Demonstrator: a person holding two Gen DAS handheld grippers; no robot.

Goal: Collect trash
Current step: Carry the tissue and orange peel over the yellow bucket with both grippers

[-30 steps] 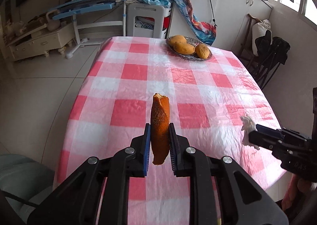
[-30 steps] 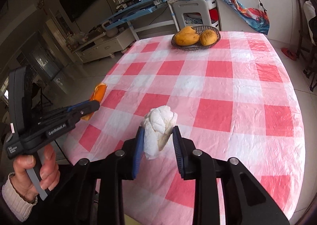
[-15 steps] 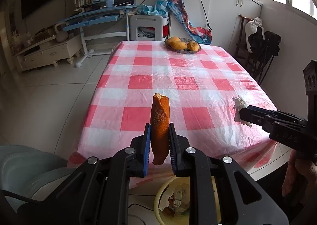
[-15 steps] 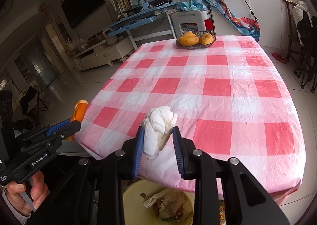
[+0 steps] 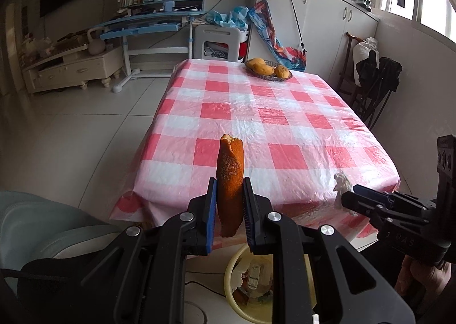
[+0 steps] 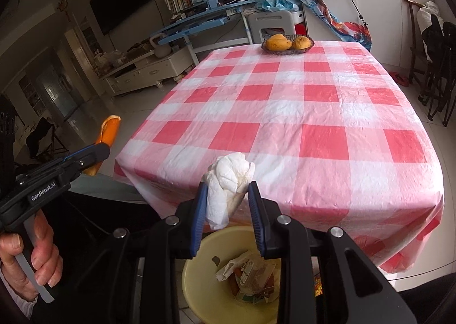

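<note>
Hanging open below both grippers: yellow bin (image 6: 199, 289), mouth unblocked, wrappers (image 6: 248, 275) lying low inside. Crowding its far side: draped tablecloth edge (image 6: 327, 207).

Ahead of my jaws I see the table (image 6: 313, 113) under a red-and-white checked plastic cloth, its near edge just beyond the fingertips. At the far end sits a dark fruit bowl (image 6: 287, 51) holding mangoes (image 6: 278, 42). Below my jaws, on the tiled floor (image 5: 74, 135), stands a yellow waste bin (image 6: 199, 275) with scraps inside.
</note>
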